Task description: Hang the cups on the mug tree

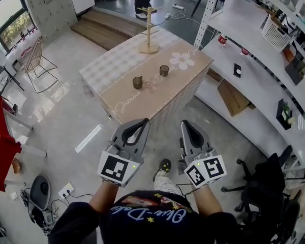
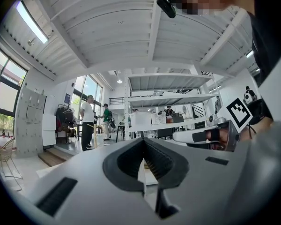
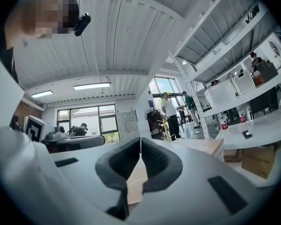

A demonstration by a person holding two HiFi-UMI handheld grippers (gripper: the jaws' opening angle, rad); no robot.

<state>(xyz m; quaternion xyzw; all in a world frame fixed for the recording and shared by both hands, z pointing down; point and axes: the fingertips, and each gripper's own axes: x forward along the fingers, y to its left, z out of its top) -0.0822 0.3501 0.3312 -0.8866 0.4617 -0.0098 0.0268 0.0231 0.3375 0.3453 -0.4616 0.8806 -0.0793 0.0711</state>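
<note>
Only from the head view: a small dark brown cup [image 1: 137, 82] and a second dark brown cup [image 1: 164, 70], upright and apart on the long bench [image 1: 107, 71] with its chequered and beige cloth, plus the pale wooden mug tree [image 1: 149, 32] farther back on the same bench, pegs bare. Nearer, well short of the bench and over the grey floor, the grey left gripper [image 1: 144, 121] and the grey right gripper [image 1: 185, 123], held side by side, each with a marker cube at the wrist end. Also there, white metal shelving [image 1: 254, 50] along the right. Revealed by the left gripper view instead: dark jaws clenched tip to tip with nothing between them, the other gripper alongside at the right, and two people [image 2: 87, 123] standing far off beside tall windows. Likewise in the right gripper view: jaws pressed together and empty, a beige corner of the bench just beyond them, no cup visible from this low angle.
</note>
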